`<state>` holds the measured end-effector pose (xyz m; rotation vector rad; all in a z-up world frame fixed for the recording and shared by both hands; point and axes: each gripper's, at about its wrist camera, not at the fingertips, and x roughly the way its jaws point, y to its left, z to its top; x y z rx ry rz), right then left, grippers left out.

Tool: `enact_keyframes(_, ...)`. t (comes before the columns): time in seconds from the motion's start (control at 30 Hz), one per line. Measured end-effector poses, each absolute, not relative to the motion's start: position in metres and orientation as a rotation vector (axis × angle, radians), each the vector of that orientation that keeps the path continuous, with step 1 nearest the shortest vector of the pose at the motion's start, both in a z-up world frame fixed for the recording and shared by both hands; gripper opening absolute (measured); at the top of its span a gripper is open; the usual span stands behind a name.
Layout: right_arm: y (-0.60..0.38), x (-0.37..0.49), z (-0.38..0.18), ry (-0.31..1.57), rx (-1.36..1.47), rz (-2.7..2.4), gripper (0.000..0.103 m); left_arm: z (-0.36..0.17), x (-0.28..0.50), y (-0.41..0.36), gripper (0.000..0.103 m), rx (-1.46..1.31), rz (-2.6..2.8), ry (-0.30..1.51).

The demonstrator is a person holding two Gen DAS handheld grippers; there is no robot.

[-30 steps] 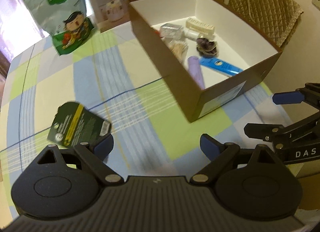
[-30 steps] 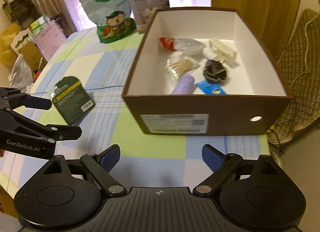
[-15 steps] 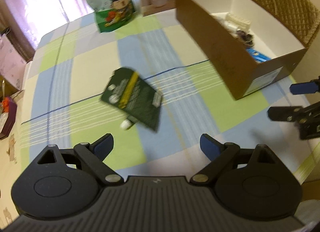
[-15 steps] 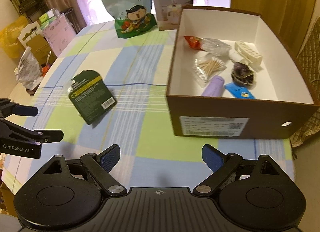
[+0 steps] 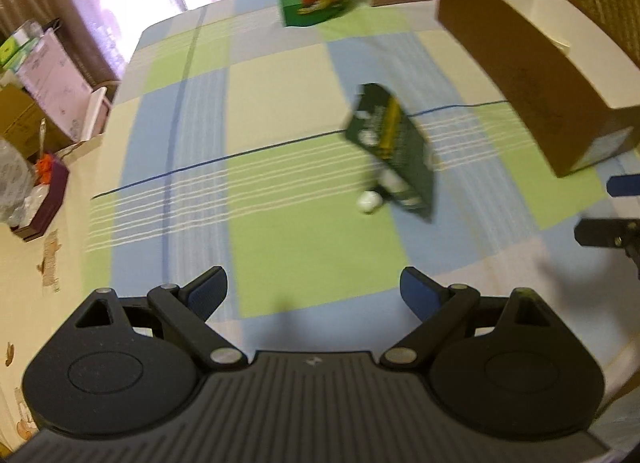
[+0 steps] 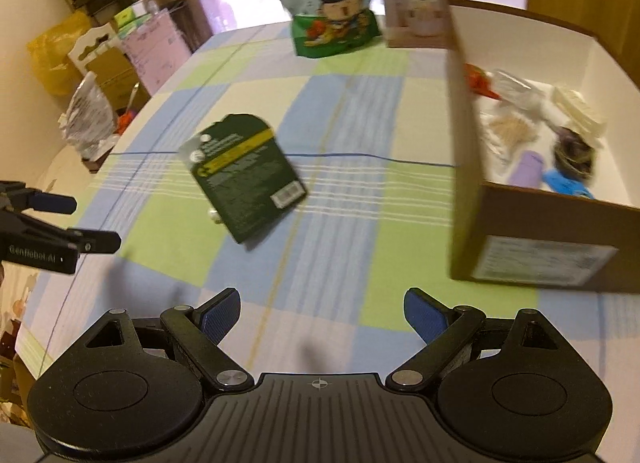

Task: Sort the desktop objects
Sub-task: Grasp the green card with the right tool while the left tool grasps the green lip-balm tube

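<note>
Left wrist view: motion-blurred; dark green packet point(image 5: 394, 151) partly hides white object; both hand-held grippers spread, empty

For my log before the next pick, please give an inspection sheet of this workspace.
Surface: checked tablecloth, blue, green and cream.
Job's things: dark green card pack flat on cloth, apart from brown box; box holds small items.
Clutter: green snack bag and white carton upright at far edge.
Grippers: left gripper open, empty; right gripper open, empty.
Cables: nothing seen.
Surroundings: curtains, boxes and bags beside table.
</note>
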<state>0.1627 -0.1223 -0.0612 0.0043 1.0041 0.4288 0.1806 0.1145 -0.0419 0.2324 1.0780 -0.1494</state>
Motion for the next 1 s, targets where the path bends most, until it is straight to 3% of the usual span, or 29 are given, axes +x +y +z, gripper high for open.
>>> enact_keyframes(0.4, -0.031, 0.182, -0.079, 0.831, -0.202, 0.542, 0.093, -0.056, 0.204, 0.176, 0.091, 0.176, -0.079, 1.112)
enact_keyframes(0.43, -0.024, 0.183, -0.081, 0.812, -0.236, 0.537, 0.089, -0.057, 0.207, 0.181, 0.091, 0.17, -0.074, 1.113)
enact_keyframes(0.47, -0.017, 0.185, -0.084, 0.799, -0.262, 0.538, 0.074, -0.057, 0.209, 0.185, 0.091, 0.166, -0.067, 1.113)
enact_keyframes(0.5, -0.013, 0.187, -0.088, 0.793, -0.277, 0.536, 0.07, -0.058, 0.211, 0.189, 0.091, 0.161, -0.06, 1.113)
enact_keyframes(0.63, -0.003, 0.196, -0.099, 0.767, -0.3, 0.52, 0.065, -0.059, 0.223, 0.208, 0.091, 0.138, -0.032, 1.109)
enact_keyframes(0.67, -0.002, 0.198, -0.102, 0.758, -0.297, 0.519, 0.04, -0.06, 0.226, 0.212, 0.091, 0.132, -0.025, 1.109)
enact_keyframes(0.7, -0.004, 0.2, -0.103, 0.768, -0.276, 0.525, 0.022, -0.06, 0.229, 0.215, 0.091, 0.13, -0.019, 1.109)
enact_keyframes(0.77, -0.015, 0.205, -0.101, 0.783, -0.191, 0.502, 0.019, -0.061, 0.234, 0.219, 0.091, 0.131, -0.017, 1.105)
enact_keyframes(0.9, -0.063, 0.21, -0.091, 0.828, 0.144, 0.418, 0.003, -0.065, 0.242, 0.218, 0.091, 0.139, -0.054, 1.103)
enact_keyframes(1.0, -0.098, 0.212, -0.091, 0.86, 0.338, 0.341, 0.003, -0.07, 0.245, 0.209, 0.091, 0.146, -0.104, 1.103)
